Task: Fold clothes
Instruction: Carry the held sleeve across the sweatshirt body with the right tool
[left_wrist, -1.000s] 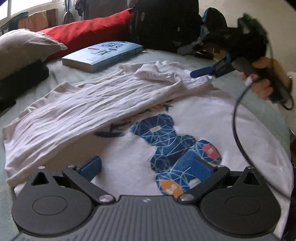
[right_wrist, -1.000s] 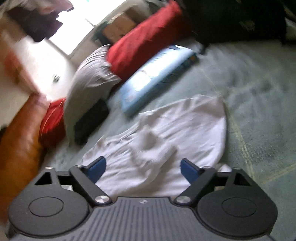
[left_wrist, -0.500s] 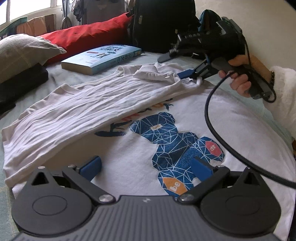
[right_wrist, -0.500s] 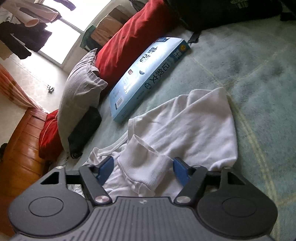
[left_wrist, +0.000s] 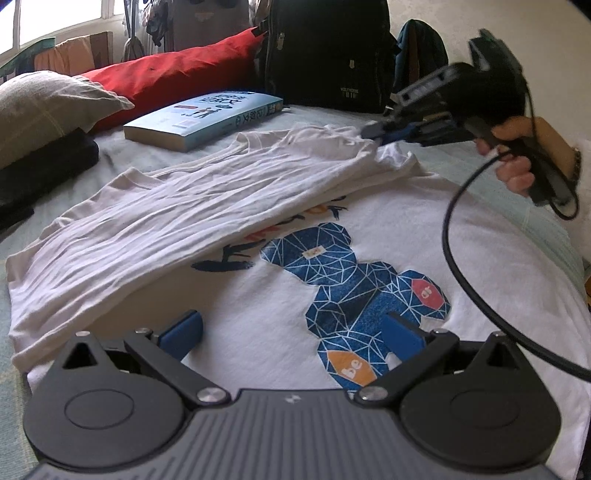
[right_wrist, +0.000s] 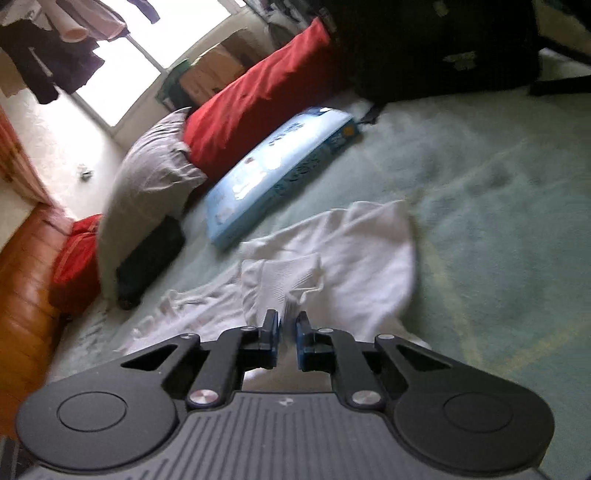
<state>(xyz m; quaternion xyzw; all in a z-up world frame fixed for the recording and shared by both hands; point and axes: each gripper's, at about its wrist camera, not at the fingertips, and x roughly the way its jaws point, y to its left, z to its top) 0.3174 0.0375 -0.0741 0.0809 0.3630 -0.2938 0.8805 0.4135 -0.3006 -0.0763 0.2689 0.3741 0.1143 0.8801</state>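
White T-shirt (right_wrist: 369, 251) sleeve pinched in just-closed right claw (right_wrist: 286, 325)

A lived-in bedroom at home: a bed with a pale green cover (right_wrist: 498, 192), a grey pillow (left_wrist: 44, 107) and red pillow (left_wrist: 173, 77) at upper left, a blue book (left_wrist: 207, 118), a black backpack (left_wrist: 325, 55), and clothes hanging (right_wrist: 55, 55) by the bright window (right_wrist: 155, 37).

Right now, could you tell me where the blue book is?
In the left wrist view, the blue book lies upper left on the bed, between the red pillow and the white T-shirt.
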